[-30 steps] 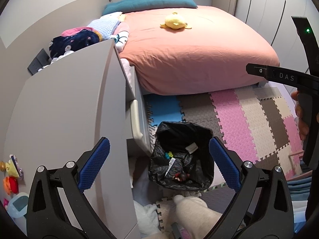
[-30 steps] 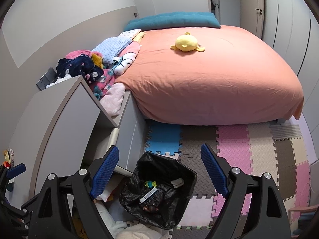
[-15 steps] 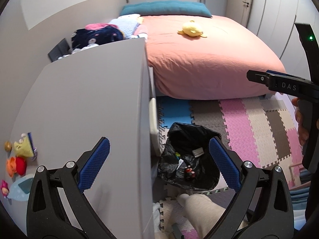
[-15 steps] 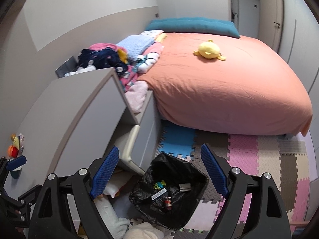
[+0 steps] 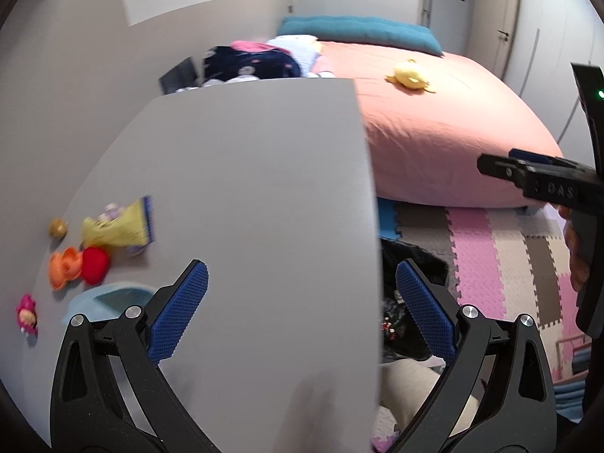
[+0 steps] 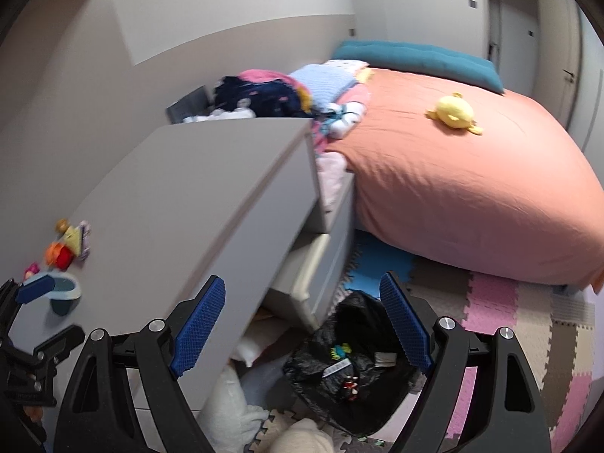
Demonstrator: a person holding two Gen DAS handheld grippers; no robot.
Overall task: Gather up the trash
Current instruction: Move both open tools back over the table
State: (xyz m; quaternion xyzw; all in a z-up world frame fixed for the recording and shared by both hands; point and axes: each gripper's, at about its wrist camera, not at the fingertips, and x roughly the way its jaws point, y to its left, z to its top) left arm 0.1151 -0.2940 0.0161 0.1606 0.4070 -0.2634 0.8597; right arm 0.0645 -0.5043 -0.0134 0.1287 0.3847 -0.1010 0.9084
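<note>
Trash bag (image 6: 351,362), black and open-mouthed, sits on the foam floor mat (image 6: 502,321) at the foot of the grey dresser (image 6: 196,204), at about 6 o'clock in the right wrist view, with a few scraps and wrappers lying inside it

Going left to right in the left wrist view: at 9 o'clock a cluster of small toys (image 5: 94,249) and a pale blue bowl (image 5: 109,298) rest on the dresser top (image 5: 245,207); the left gripper (image 5: 300,302) hangs over that top with its blue pads spread wide and nothing between them; the bag shows only as a dark sliver at 4 o'clock past the dresser edge; the pink bed (image 5: 445,139) fills 1 o'clock, and the right gripper's body enters at 3 o'clock

The right gripper (image 6: 302,324) is likewise spread and empty, above the bag

Likely risk: the items on the dresser look like toys rather than rubbish, so the wrong thing could be binned. Both views are motion-blurred, so a grab made now could miss or knock a toy off the edge

Only the right wrist view shows the bag's contents and the open drawers (image 6: 321,260); only the left view shows the dresser top clearly
</note>
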